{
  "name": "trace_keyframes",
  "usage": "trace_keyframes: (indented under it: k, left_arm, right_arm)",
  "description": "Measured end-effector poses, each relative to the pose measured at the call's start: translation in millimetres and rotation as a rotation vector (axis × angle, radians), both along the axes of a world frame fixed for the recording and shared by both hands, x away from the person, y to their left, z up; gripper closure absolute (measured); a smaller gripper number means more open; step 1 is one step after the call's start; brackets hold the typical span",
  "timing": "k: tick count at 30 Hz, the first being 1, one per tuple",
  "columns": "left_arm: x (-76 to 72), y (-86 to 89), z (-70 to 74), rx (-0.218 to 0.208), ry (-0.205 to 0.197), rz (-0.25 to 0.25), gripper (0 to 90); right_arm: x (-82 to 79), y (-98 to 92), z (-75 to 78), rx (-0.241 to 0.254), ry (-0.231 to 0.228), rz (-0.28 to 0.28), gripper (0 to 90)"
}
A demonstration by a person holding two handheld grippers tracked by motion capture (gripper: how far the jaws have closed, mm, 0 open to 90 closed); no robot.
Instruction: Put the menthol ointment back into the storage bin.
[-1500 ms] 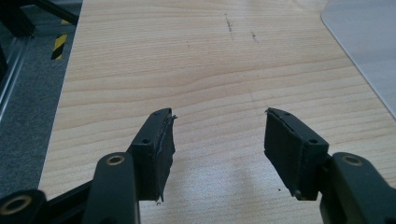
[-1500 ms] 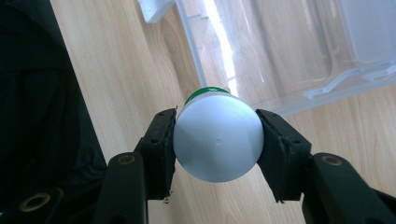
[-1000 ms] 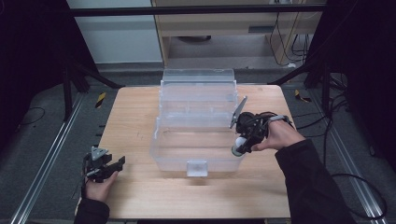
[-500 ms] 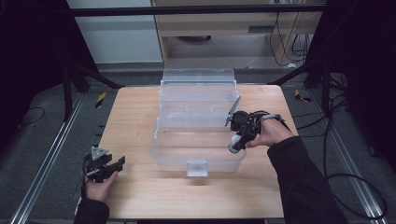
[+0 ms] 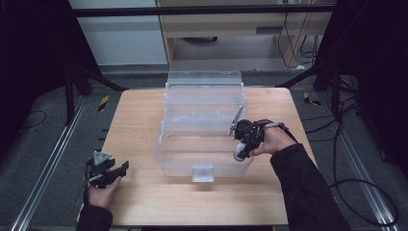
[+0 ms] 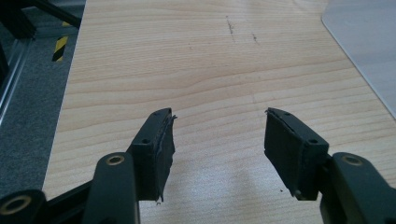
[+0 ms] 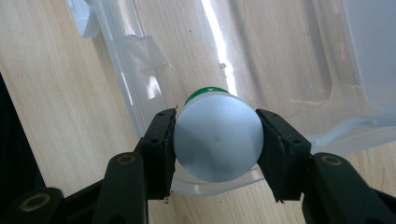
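A clear plastic box [image 5: 204,144] with its lid swung up at the back stands mid-table. My right gripper [image 5: 240,153] hangs over the box's right wall, pointing down, shut on a small white bottle [image 7: 217,140] with a green cap [image 7: 205,90] at its far end. In the right gripper view both pads press the bottle's round base, and the box wall [image 7: 130,88] lies just beneath it. My left gripper [image 5: 115,172] rests at the table's front left, open; its fingers [image 6: 156,149] stand wide apart over bare wood with nothing between them.
The wooden table [image 5: 144,115] has bare wood to the left and front of the box. A corner of the clear box [image 6: 369,42] shows at the upper right of the left gripper view. Metal rails and cables lie on the floor around the table.
My right hand has come down and slightly toward the front with the bottle, closer to the box's right wall. The left hand has stayed put.
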State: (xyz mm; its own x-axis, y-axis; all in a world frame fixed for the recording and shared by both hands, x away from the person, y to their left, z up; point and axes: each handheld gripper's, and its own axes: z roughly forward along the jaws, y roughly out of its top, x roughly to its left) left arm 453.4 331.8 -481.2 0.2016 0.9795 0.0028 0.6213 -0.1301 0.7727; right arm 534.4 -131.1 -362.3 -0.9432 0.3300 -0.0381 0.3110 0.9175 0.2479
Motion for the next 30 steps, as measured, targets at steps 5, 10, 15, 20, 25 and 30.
trace_keyframes:
  k: [5,10,15,20,25,30]
  left_arm:
    - [0.0,0.0,0.0,0.000,0.000,0.000,42.2]
    - [0.1,0.1,0.0,0.000,0.000,0.000,42.2]
    - [0.1,0.2,0.0,-0.001,-0.001,0.000,42.1]
    - [0.1,-0.1,0.0,0.001,0.000,0.000,42.1]
    - [0.2,-0.1,0.0,0.001,0.000,-0.001,42.2]
    - [0.2,0.1,-0.1,0.000,0.000,-0.001,42.1]
  right_arm:
    - [1.2,-1.2,-7.5,-0.014,0.012,-0.008,50.4]
    - [2.3,-1.9,-13.7,-0.016,0.017,-0.007,50.4]
    - [2.5,-2.8,-21.1,-0.023,0.023,-0.009,50.4]
    - [2.1,-3.8,-26.0,-0.031,0.029,-0.013,50.4]
    - [2.5,-4.9,-32.0,-0.032,0.033,-0.015,50.3]
    - [2.7,-4.2,-36.5,-0.031,0.034,-0.010,50.3]
